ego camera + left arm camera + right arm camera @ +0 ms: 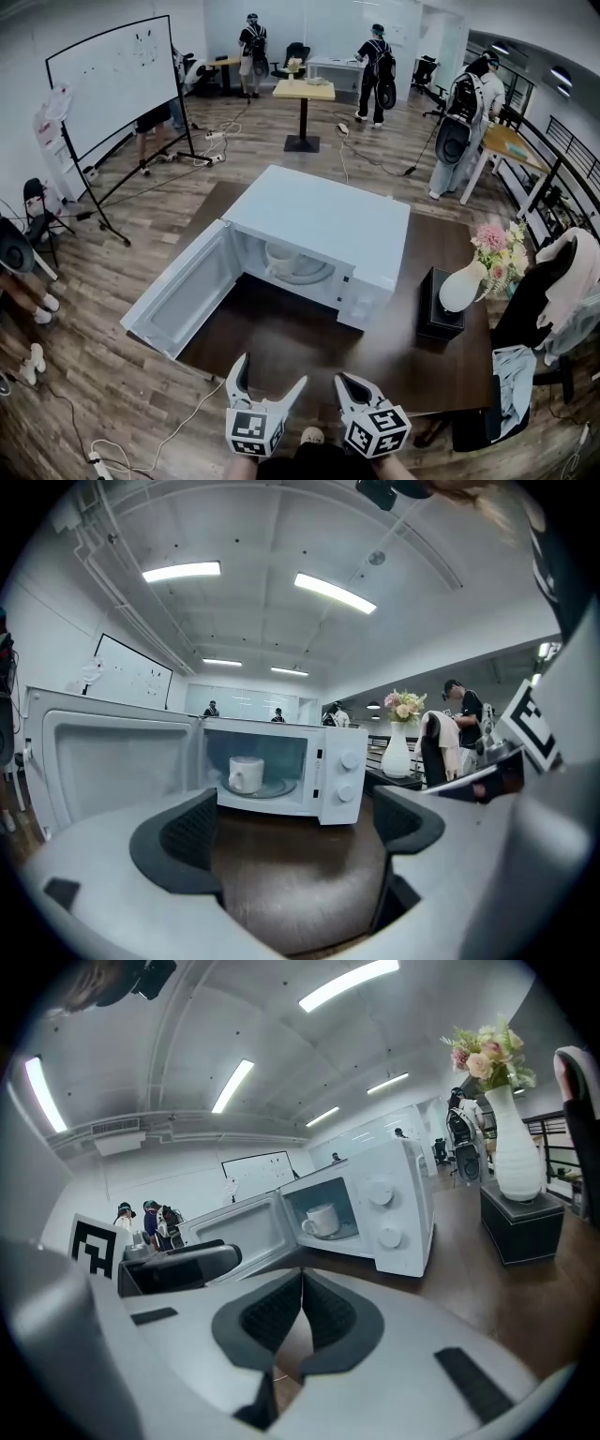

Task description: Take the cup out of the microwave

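A white microwave stands on the dark wooden table, its door swung wide open to the left. A white cup sits on the glass turntable inside. Both grippers hover at the table's near edge, well short of the microwave. My left gripper is open with nothing between its jaws; in its own view the gripper faces the cup, handle to the left. My right gripper is shut on nothing; in its own view the gripper's pads meet, with the cup far ahead.
A white vase of flowers stands on a black box right of the microwave. A chair draped with clothes is at the table's right. A whiteboard and several people stand farther back.
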A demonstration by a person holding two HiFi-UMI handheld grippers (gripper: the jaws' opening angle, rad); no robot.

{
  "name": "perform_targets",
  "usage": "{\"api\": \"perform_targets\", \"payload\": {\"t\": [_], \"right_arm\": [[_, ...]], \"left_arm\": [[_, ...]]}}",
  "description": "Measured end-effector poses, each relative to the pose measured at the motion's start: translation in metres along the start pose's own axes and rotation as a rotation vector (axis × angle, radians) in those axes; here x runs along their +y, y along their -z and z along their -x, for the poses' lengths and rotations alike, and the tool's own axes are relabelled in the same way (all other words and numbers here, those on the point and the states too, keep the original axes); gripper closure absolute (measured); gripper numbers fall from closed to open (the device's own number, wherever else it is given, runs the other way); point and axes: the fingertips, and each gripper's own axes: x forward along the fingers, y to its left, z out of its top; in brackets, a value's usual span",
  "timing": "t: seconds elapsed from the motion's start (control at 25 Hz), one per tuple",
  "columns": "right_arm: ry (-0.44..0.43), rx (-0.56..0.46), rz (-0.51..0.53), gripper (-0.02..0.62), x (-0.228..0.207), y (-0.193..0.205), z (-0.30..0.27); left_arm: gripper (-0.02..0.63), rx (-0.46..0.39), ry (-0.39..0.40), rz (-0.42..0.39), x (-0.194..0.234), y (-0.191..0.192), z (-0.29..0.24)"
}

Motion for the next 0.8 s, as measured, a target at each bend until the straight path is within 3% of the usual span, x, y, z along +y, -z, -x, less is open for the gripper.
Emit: {"api": "perform_targets", "payload": {"t": [0.4,0.8], "right_arm": [[-0.029,0.012,-0.023,0.601,-0.002,0.002,-0.020],[-0.017,0.020,-0.036,0.601,-0.002,-0.002,-0.046]], "left_arm": [[0.104,0.002,-0.009,-0.030,0.013,-0.002,-0.017],[0.104,-0.004,-0.007,0.020,0.048,-0.010,-0.059]]}}
